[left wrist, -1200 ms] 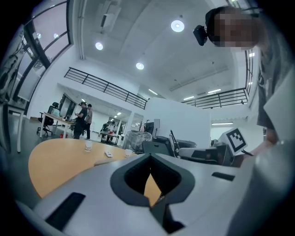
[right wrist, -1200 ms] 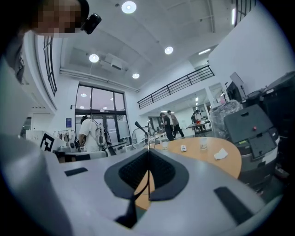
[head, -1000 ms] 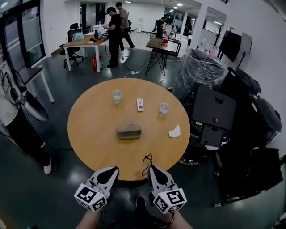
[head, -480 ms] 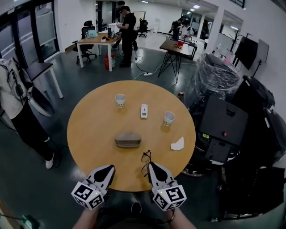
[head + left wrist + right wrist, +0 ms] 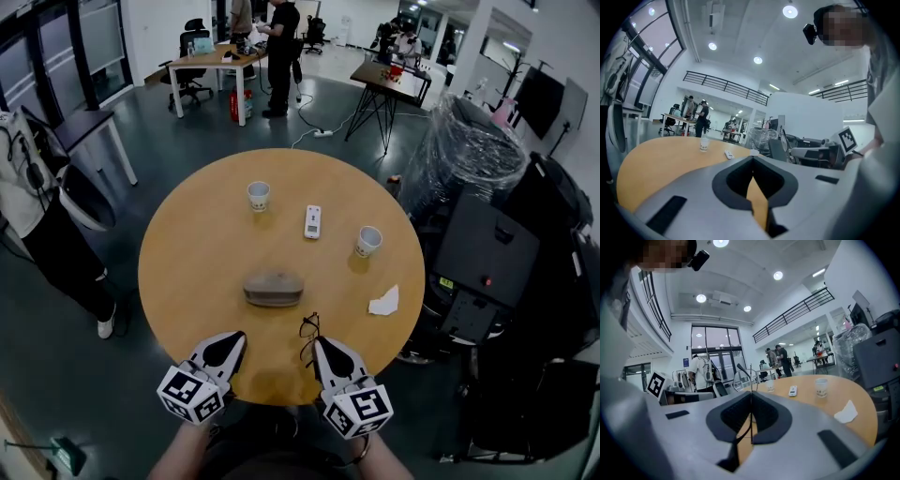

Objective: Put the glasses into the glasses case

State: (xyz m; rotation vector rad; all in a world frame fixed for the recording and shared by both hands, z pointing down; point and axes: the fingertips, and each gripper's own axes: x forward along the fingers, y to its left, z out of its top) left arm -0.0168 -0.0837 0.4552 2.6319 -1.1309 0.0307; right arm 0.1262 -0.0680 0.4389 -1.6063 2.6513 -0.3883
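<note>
Head view: right gripper (image 5: 317, 343) near level, fingers (image 5: 332, 358) on glasses (image 5: 308, 330)

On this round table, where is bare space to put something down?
Bare: the whole left side of the table, left of the glasses case, and the far rim beyond the left cup. Crowded: the right half, with remote, right cup and tissue.
</note>
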